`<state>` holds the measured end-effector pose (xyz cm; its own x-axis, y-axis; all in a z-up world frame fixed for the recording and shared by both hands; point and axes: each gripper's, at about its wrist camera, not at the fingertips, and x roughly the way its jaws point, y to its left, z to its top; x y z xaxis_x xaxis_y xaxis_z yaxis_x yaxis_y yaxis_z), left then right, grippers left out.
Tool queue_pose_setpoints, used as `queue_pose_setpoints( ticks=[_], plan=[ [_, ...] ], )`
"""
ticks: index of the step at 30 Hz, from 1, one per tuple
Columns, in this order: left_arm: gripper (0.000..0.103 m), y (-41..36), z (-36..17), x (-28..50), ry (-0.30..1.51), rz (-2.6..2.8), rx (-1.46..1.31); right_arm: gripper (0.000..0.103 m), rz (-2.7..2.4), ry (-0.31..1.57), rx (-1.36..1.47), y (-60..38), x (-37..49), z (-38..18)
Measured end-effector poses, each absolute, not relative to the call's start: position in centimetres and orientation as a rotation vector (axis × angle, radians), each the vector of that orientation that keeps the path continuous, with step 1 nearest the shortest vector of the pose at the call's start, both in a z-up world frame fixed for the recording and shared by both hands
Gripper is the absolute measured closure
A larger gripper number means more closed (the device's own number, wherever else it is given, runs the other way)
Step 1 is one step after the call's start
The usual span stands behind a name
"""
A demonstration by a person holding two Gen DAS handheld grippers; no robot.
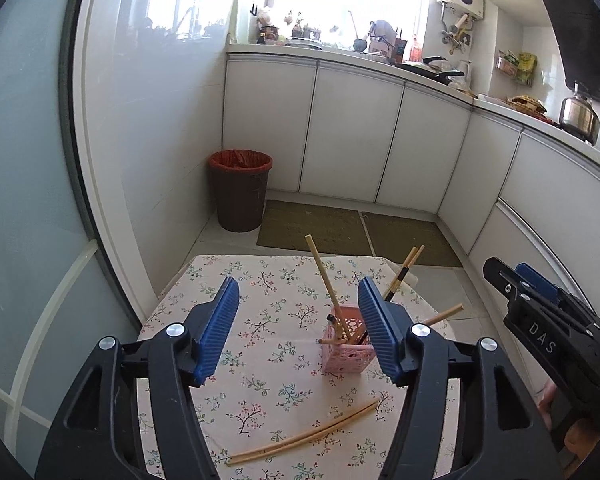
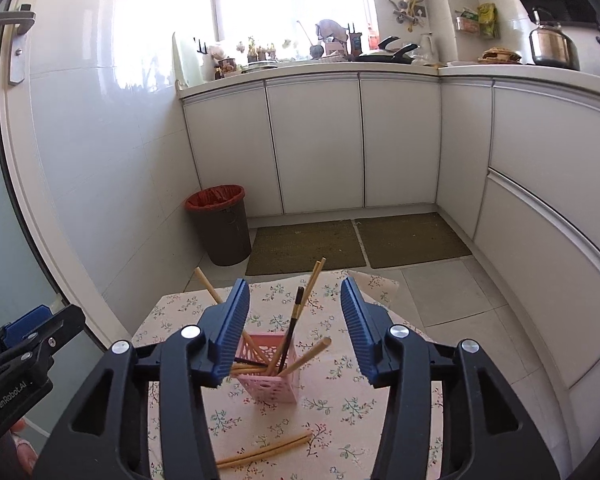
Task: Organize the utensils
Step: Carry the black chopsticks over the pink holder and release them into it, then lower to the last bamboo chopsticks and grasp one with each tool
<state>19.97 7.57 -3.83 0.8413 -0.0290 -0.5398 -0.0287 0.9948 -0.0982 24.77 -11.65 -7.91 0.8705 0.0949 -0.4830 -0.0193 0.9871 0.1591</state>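
A pink lattice holder (image 1: 346, 350) (image 2: 269, 372) stands on the floral tablecloth and holds several chopsticks, most bamboo and one with a dark handle (image 2: 293, 322), all leaning outward. Two bamboo chopsticks (image 1: 304, 434) (image 2: 266, 450) lie side by side on the cloth in front of it. My left gripper (image 1: 298, 302) is open above the cloth, the holder beside its right finger. My right gripper (image 2: 295, 300) is open too, hovering over the holder with the chopstick tops between its blue pads (image 2: 232, 332), none of them pinched. Each view shows the other gripper at its edge.
The small table (image 1: 180, 312) ends close behind the holder, with tiled floor and two green mats (image 2: 306, 246) beyond. A brown bin with a red liner (image 1: 240, 192) stands in the corner. White cabinets (image 2: 316, 144) line the back and right. A glass door is at left.
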Motion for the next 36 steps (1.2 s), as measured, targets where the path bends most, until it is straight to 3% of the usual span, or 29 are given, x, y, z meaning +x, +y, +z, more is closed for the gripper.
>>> queue_pose_setpoints(
  ticks=[6,9,20,27,36],
  plan=[
    [0.034,6.0,-4.4,19.1,0.588,-0.019,-0.061,0.032,0.023,0.532,0.179,-13.4,22.9,-8.8],
    [0.024,5.2,-4.5,18.4,0.578,-0.027,-0.046,0.025,0.009,0.545,0.183,-14.0,22.2,-9.4],
    [0.007,3.2,-6.2,17.5,0.633,-0.064,0.025,0.011,0.003,0.599,0.236,-16.6,18.7,-12.2],
    [0.007,1.2,-9.3,18.1,0.761,-0.123,0.115,0.009,0.015,0.71,0.279,-18.3,16.5,-15.7],
    [0.007,-1.2,-18.8,21.6,1.031,-0.155,0.289,0.009,-0.009,1.013,0.487,-22.1,14.7,-24.1]
  ],
)
